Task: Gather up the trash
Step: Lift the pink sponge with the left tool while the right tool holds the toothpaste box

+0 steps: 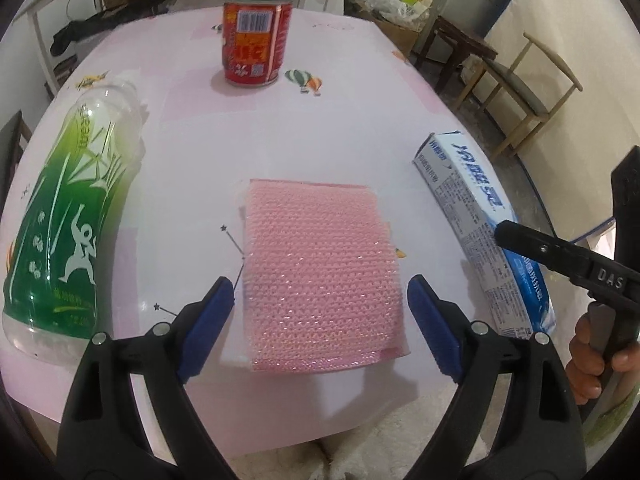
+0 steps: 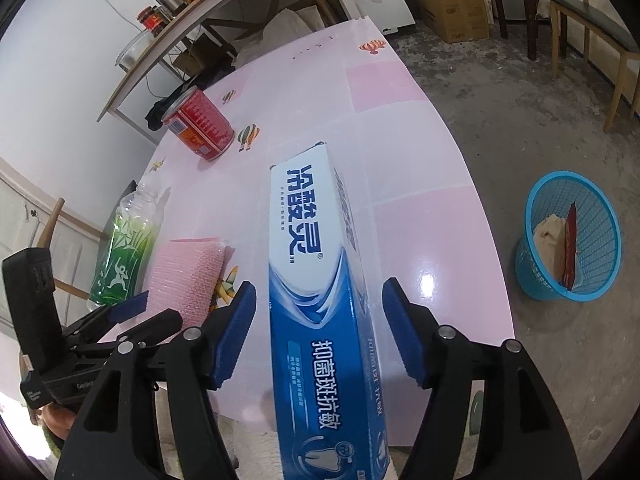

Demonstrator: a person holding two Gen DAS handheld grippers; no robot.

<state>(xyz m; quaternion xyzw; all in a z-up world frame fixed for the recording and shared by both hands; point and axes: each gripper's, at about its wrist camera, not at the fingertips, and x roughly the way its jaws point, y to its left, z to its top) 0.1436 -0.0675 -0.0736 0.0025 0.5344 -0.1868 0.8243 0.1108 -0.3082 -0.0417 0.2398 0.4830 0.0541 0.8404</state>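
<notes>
Straddling the pink textured scouring pad (image 1: 320, 272), the left gripper (image 1: 320, 308) hangs with jaws wide, pads clear on both sides, likely lining up a grasp. Around it on the glossy pink table (image 1: 192, 152) lie a green-labelled clear plastic bottle (image 1: 68, 216) at nine o'clock, a red tin can (image 1: 256, 40) at twelve, and a blue-and-white toothpaste carton (image 1: 480, 232) at three.

From the right wrist, the right gripper (image 2: 318, 332) frames that carton, jaws apart and not touching it. A blue mesh wastebasket (image 2: 600, 280), already holding scraps, waits on the floor at three o'clock.
</notes>
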